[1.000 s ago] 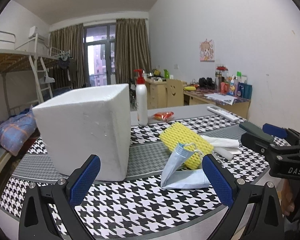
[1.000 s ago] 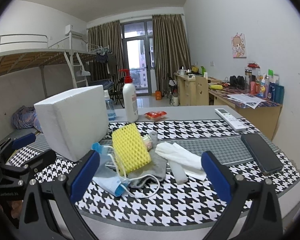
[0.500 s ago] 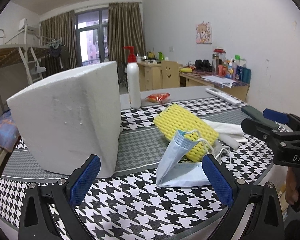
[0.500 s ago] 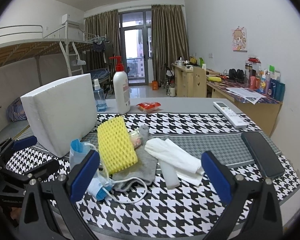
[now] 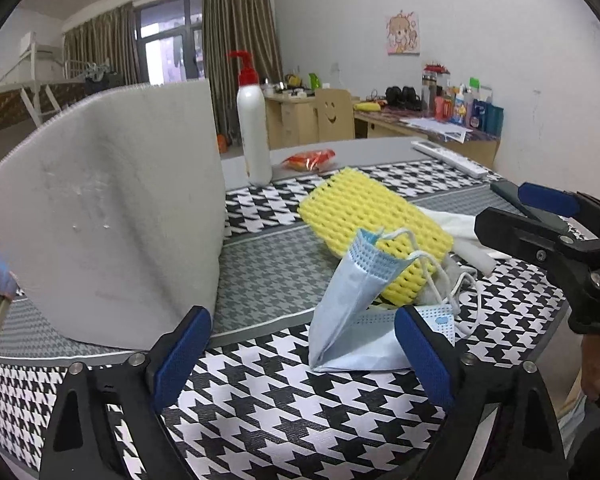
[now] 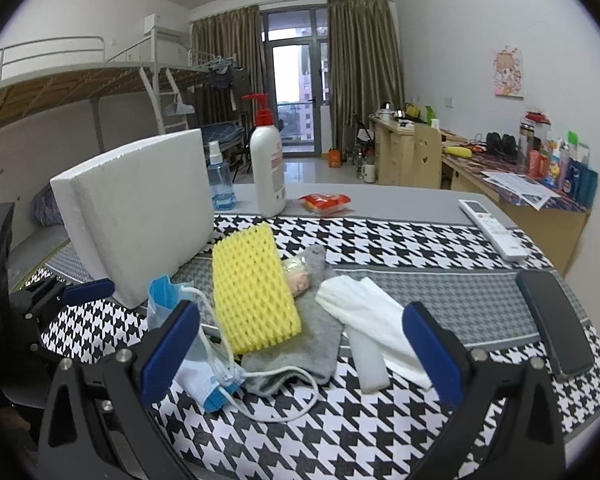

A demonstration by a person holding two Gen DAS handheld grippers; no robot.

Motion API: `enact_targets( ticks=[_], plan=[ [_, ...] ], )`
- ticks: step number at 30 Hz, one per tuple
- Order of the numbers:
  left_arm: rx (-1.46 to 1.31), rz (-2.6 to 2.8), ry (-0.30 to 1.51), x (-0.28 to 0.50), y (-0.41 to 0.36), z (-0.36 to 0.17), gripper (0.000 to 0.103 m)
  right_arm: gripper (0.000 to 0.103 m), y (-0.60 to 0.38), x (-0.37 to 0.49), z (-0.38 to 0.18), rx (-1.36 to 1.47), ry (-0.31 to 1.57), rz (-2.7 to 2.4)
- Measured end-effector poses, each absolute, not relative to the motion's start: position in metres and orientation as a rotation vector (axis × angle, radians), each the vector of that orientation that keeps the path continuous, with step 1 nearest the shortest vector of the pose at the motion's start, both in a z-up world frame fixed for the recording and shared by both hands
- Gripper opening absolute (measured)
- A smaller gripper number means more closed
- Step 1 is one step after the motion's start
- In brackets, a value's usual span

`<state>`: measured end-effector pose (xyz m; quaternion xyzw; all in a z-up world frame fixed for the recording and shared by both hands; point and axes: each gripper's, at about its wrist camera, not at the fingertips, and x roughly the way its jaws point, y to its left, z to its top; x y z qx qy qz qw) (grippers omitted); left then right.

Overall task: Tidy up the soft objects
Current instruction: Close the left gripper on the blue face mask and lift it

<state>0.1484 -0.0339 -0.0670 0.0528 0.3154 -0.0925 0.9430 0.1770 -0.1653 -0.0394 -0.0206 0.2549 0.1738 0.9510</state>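
Note:
A pile of soft things lies on the houndstooth table: a yellow foam net [image 6: 254, 288], a blue face mask [image 5: 352, 304] with white ear loops, a grey sock [image 6: 312, 336], a white cloth [image 6: 372, 316] and a white foam strip [image 6: 366, 360]. A white foam box [image 5: 112, 216] stands to the left. My left gripper [image 5: 300, 354] is open, low over the table edge, with the mask just ahead between its fingers. My right gripper [image 6: 300, 352] is open, close in front of the pile. It also shows in the left wrist view [image 5: 548, 216] at the right.
A white pump bottle [image 6: 267, 168], a blue spray bottle [image 6: 219, 180] and a red snack packet [image 6: 324, 202] stand at the back. A white remote [image 6: 494, 232] and a black phone [image 6: 556, 320] lie at the right. The table edge [image 5: 4, 312] is at the left.
Both grippers have moved forward and lower toward the pile. The mask and foam box look larger in the left wrist view. Both stay open.

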Motion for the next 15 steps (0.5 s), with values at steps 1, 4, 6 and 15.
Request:
enact_targets(
  ticks=[1, 4, 6, 15],
  plan=[
    [0.103, -0.2, 0.651, 0.15, -0.035, -0.068, 0.092, 0.102, -0.164, 0.179, -0.04, -0.047, 0.526, 0.357],
    [0.107, -0.22, 0.671, 0.152, -0.037, -0.071, 0.089, 0.102, -0.161, 0.184, -0.043, -0.057, 0.546, 0.375],
    [0.108, -0.234, 0.685, 0.154, -0.038, -0.072, 0.086, 0.102, -0.16, 0.187, -0.043, -0.06, 0.553, 0.383],
    [0.104, -0.252, 0.728, 0.163, -0.038, -0.073, 0.08, 0.099, -0.148, 0.197, -0.045, -0.106, 0.578, 0.449]
  ],
)
